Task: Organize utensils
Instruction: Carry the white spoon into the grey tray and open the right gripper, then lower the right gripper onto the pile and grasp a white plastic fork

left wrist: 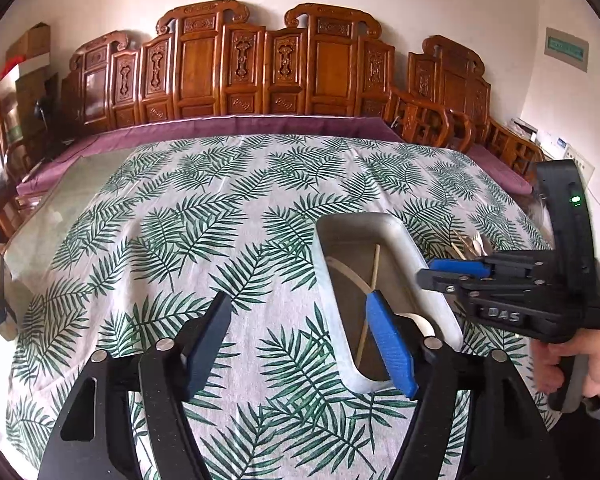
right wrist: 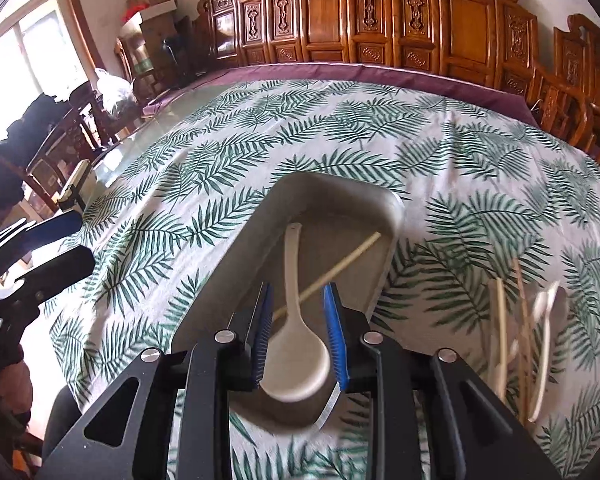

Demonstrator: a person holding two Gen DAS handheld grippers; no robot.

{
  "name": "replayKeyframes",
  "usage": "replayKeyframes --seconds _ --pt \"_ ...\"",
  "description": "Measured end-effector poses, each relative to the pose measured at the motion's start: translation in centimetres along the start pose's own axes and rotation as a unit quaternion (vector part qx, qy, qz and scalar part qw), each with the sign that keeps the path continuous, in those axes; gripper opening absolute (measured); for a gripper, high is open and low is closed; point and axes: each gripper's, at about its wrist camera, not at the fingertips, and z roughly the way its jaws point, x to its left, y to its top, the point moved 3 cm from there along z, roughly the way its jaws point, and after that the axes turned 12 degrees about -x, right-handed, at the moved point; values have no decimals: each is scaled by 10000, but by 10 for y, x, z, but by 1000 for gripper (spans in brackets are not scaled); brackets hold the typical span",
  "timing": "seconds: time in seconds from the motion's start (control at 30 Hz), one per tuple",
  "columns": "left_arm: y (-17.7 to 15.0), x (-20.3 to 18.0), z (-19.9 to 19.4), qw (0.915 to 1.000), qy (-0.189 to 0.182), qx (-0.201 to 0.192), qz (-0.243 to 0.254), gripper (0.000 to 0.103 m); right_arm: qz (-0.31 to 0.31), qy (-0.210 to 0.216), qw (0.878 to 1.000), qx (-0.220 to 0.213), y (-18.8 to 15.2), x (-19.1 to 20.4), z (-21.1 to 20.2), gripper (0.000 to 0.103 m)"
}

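Currently right gripper point(right wrist: 298, 334) stands narrowly parted over the tray point(right wrist: 394, 216) — spoon point(right wrist: 296, 364) between its pads, seemingly released for sorting; left gripper point(left wrist: 300, 344) wide, empty.

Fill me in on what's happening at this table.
A person is sorting utensils into a grey tray with a handheld gripper in each hand. The right gripper hangs over the tray, jaws slightly apart around a white spoon lying there across a wooden chopstick. The left gripper hangs open and empty beside the tray. More utensils wait on the leaf-print tablecloth.
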Motion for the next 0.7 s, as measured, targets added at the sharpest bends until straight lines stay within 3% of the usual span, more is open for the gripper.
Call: replayKeyframes --seconds 0.4,0.7 --pt "-8 -37 -6 9992 -294 28 266 86 -17 -273 9996 -97 -55 -48 -85 28" --pt "-4 -84 -17 9972 -533 -28 529 86 260 -611 9977 -111 -82 -90 -135 28"
